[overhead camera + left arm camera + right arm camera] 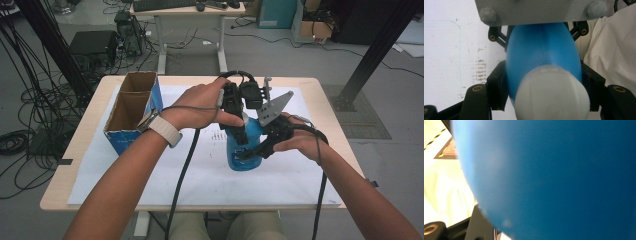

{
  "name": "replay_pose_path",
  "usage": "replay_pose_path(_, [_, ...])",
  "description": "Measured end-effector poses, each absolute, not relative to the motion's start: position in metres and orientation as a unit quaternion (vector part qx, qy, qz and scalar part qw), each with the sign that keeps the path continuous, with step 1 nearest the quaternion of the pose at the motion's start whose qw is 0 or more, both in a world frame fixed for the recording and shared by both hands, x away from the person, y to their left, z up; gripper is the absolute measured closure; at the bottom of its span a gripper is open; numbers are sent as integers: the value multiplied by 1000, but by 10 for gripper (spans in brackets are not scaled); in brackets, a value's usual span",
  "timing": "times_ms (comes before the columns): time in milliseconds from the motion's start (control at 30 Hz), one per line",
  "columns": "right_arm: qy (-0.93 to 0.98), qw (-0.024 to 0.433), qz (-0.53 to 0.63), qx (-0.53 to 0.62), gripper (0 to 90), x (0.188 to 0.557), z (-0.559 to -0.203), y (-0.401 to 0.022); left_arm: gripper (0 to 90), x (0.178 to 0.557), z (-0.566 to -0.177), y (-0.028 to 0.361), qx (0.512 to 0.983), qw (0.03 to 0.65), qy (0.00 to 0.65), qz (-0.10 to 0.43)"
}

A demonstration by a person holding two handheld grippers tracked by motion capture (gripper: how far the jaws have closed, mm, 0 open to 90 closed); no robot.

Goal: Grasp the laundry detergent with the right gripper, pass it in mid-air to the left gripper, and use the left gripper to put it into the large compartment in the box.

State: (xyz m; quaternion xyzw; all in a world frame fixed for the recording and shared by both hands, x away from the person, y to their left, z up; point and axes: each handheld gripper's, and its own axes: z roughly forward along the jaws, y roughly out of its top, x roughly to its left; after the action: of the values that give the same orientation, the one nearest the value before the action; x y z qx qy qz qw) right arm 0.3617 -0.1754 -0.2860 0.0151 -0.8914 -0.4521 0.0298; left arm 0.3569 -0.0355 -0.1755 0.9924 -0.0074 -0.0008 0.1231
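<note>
The person's forearms entered from below, each carrying a hand-held gripper. The left hand-held gripper (242, 136) was clamped on the neck of the bottle (245, 152) just under its cap (552, 93), the right hand-held gripper (250, 152) on the body (probably steadying it for uncapping). The bottle stood upright on the counter (90, 130), long axis vertical, cap upward.

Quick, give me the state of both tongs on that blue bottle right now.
Left tongs: closed on the blue bottle, near its white cap.
Right tongs: closed on the same bottle's lower body.
</note>
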Motion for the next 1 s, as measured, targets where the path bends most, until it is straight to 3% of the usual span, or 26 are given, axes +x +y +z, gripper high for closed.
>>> replay_pose_path(1000, [-889,32,-457,15,430,362,-285,-176,370,357,-173,-37,993,119,-7,-2])
